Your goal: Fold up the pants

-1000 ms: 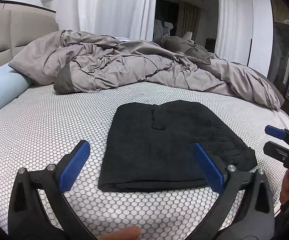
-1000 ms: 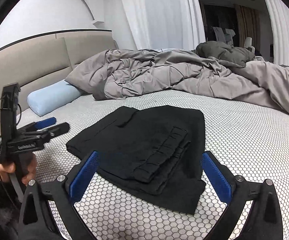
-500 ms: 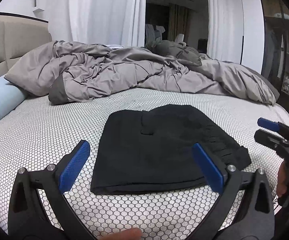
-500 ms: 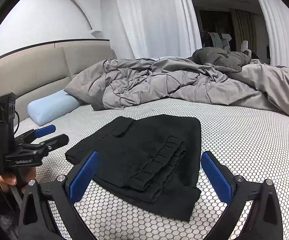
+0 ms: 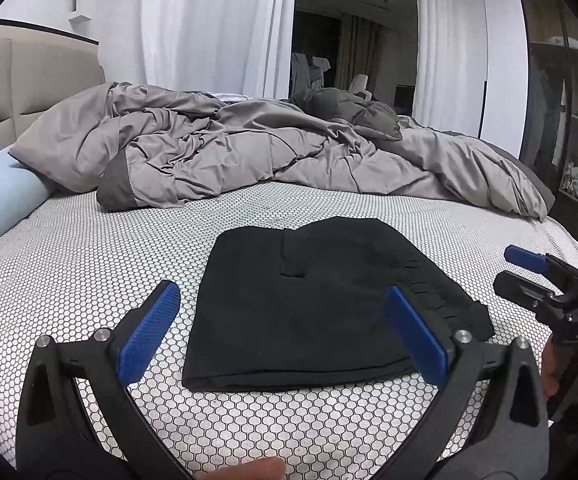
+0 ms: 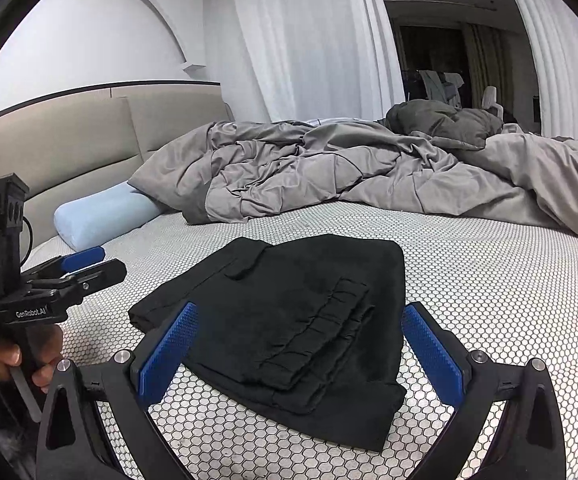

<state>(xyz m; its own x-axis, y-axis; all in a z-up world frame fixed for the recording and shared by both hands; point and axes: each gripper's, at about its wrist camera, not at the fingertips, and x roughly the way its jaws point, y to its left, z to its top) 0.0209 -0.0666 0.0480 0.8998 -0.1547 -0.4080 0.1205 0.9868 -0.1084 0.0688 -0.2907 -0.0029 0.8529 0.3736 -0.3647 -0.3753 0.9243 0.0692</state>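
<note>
Black pants [image 5: 313,300] lie folded into a compact rectangle on the honeycomb-patterned bed sheet [image 5: 89,264], with the gathered waistband on their right side. In the right wrist view the same pants [image 6: 289,320] show the waistband stacked on top. My left gripper [image 5: 281,328] hovers open just short of the near edge of the pants, holding nothing. My right gripper [image 6: 297,344] is open too, above the pants' near corner, empty. Each gripper shows in the other's view, held by a hand: the right gripper [image 5: 529,276] at the right edge, the left gripper [image 6: 85,268] at the left edge.
A crumpled grey duvet [image 5: 269,152] fills the far half of the bed. A light blue bolster pillow [image 6: 101,216] lies against the beige headboard [image 6: 89,136]. White curtains hang behind, and open shelves [image 5: 577,140] stand at the right.
Both grippers have drawn back and tilted up slightly, so the pants sit a bit lower and farther in view. The pants have not moved. Both stay open.
</note>
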